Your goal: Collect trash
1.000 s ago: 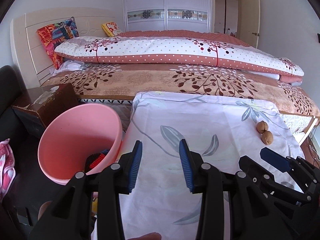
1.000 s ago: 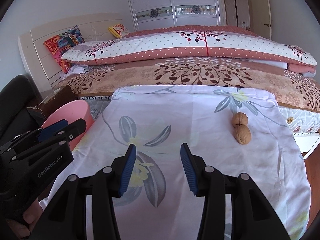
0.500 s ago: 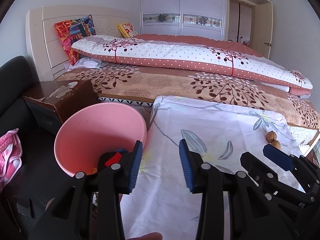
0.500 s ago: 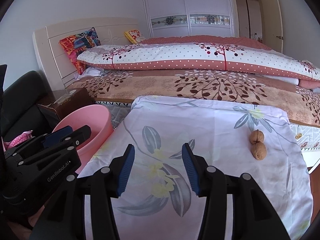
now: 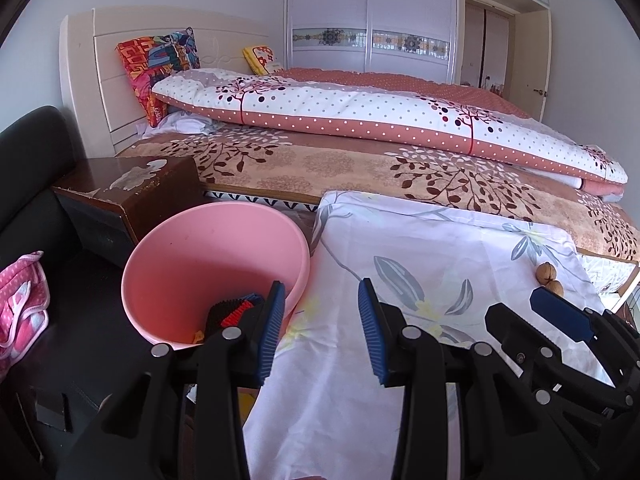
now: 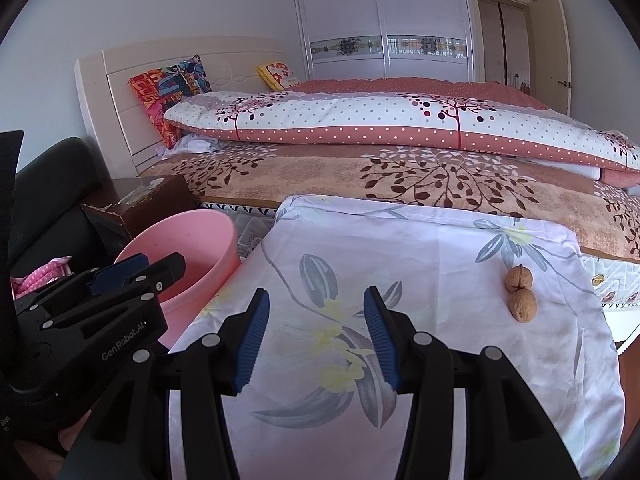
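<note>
White floral cloth (image 6: 420, 248) beside bed (image 6: 360, 176); both hand-held grippers (image 5: 320, 328) (image 6: 316, 332) gape, empty.

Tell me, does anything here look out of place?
Two walnuts lie loose on the flowered cloth near its right edge, touching each other. The brown cabinet beside the pink bin has chipped, peeling veneer on top.

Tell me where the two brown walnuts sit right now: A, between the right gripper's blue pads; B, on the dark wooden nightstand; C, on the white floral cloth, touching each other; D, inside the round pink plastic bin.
C: the two brown walnuts lie touching on the white floral cloth, apart from the empty open right gripper.
</note>
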`<action>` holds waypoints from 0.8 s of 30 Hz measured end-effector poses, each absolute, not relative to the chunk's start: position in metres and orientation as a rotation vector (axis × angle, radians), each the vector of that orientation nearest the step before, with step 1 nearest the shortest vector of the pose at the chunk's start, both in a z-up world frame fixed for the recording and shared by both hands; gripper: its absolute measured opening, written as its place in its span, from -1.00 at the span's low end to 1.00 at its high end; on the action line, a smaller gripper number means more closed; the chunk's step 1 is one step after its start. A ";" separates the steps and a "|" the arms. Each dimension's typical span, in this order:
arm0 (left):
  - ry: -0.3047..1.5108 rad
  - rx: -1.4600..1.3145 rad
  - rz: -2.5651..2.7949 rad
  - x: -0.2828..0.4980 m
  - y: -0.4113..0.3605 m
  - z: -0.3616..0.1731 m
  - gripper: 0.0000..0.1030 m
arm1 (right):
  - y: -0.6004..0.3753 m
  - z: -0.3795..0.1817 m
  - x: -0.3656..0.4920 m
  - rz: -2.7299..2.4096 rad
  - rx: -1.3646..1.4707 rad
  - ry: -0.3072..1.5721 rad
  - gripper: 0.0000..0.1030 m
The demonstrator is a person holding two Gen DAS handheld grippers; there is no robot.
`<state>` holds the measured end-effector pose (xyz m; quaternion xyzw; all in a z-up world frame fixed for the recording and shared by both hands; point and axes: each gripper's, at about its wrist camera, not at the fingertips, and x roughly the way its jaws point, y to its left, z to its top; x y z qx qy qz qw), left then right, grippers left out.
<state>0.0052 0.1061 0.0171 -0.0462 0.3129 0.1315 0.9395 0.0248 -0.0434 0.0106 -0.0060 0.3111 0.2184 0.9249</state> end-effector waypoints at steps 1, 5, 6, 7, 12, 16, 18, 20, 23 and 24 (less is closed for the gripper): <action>0.638 -0.096 0.269 0.004 0.107 0.017 -0.26 | -0.043 0.011 0.025 0.448 -0.013 0.639 -0.06; 0.635 -0.101 0.270 0.002 0.109 0.017 -0.26 | -0.041 0.010 0.022 0.450 -0.018 0.639 -0.06; 0.635 -0.103 0.271 0.002 0.109 0.017 -0.26 | -0.040 0.010 0.022 0.451 -0.020 0.639 -0.06; 0.635 -0.103 0.271 0.001 0.110 0.017 -0.26 | -0.040 0.010 0.021 0.451 -0.021 0.638 -0.06; 0.635 -0.107 0.272 0.000 0.111 0.016 -0.26 | -0.036 0.009 0.020 0.453 -0.025 0.639 -0.06; 0.632 -0.112 0.276 -0.002 0.114 0.017 -0.26 | -0.037 0.009 0.020 0.454 -0.025 0.638 -0.06; 0.631 -0.112 0.277 -0.003 0.114 0.017 -0.26 | -0.036 0.009 0.019 0.454 -0.026 0.635 -0.06; 0.630 -0.113 0.280 -0.005 0.115 0.017 -0.26 | -0.034 0.009 0.018 0.454 -0.026 0.631 -0.06; 0.630 -0.118 0.285 -0.006 0.117 0.017 -0.26 | -0.033 0.010 0.017 0.457 -0.025 0.625 -0.06; 0.629 -0.119 0.287 -0.007 0.118 0.017 -0.26 | -0.032 0.011 0.017 0.457 -0.025 0.624 -0.06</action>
